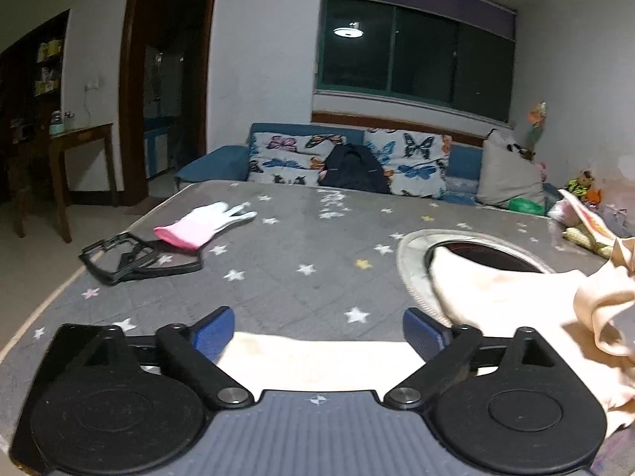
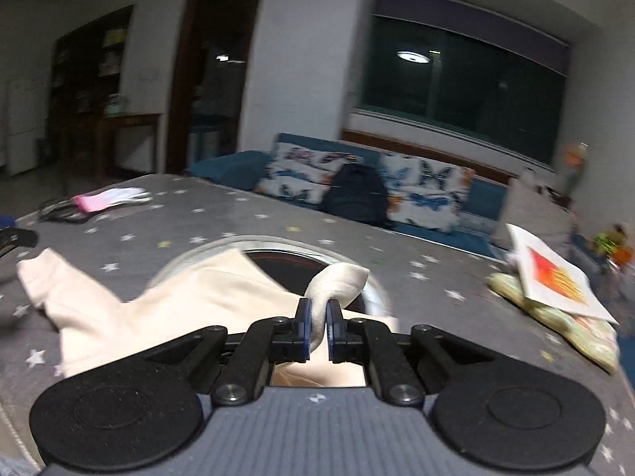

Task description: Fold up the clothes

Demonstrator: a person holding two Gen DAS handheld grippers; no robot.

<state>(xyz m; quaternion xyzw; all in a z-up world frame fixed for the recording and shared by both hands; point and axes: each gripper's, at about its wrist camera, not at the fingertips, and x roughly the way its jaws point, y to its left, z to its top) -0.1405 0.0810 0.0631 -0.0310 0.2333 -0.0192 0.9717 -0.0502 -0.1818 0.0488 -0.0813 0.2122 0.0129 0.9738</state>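
Right gripper (image 2: 316, 327) clamped on a bunched edge of the cream fabric garment (image 2: 198, 297); left gripper (image 1: 317, 329) spread wide, fabric between — nothing held. Garment sprawled on grey star-patterned mat (image 1: 278, 277). Fold underway, judged early — next, left side needs grip.

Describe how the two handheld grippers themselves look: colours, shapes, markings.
The left gripper and right gripper look alike: a ribbed grey-blue body bearing a small round crosshair mark, flanked by two round matte-black discs. Black linkage bars with silver pivot bolts run forward to the fingers, which carry blue textured pads. No cables, sleeves or hands are visible in either wrist view.
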